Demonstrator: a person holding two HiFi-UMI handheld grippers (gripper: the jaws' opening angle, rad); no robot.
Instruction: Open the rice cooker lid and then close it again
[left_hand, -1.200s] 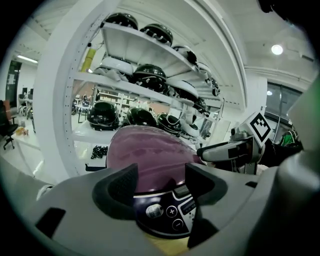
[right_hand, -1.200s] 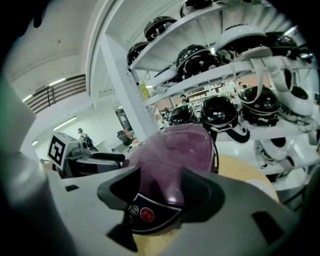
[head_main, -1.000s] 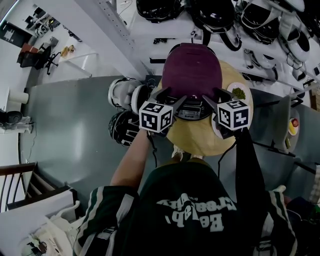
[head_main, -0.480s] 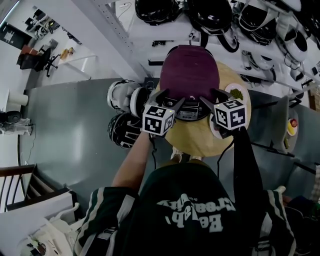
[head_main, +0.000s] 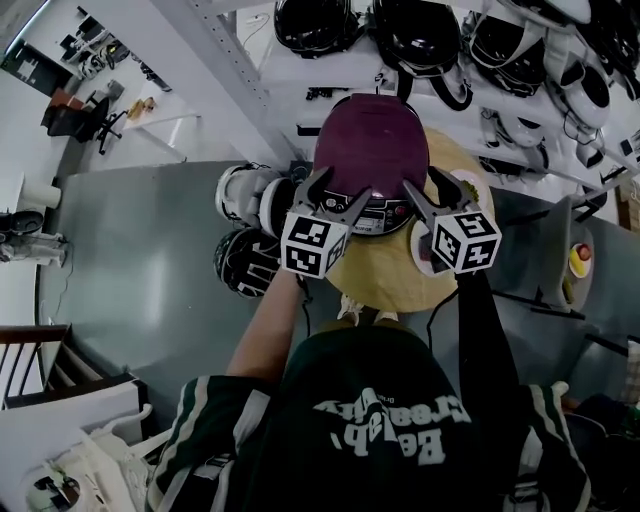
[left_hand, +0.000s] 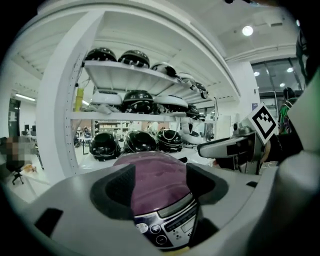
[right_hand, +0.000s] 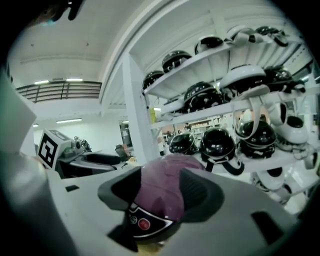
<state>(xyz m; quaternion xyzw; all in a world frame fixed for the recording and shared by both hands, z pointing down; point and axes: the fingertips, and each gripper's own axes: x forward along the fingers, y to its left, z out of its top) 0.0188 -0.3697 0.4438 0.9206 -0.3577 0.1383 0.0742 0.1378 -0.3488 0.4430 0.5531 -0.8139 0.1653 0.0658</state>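
Left hand-held gripper (left_hand: 160, 186) higher, jaws apart

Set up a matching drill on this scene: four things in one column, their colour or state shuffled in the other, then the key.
Things:
1. rice cooker lid
2. round table
3. floor
4. left hand-held gripper

Colour or state:
A. grey-green, spread out below the table
B. jaws apart
C. dark purple
D. light wood

Pairs: 1-C, 2-D, 3-A, 4-B.
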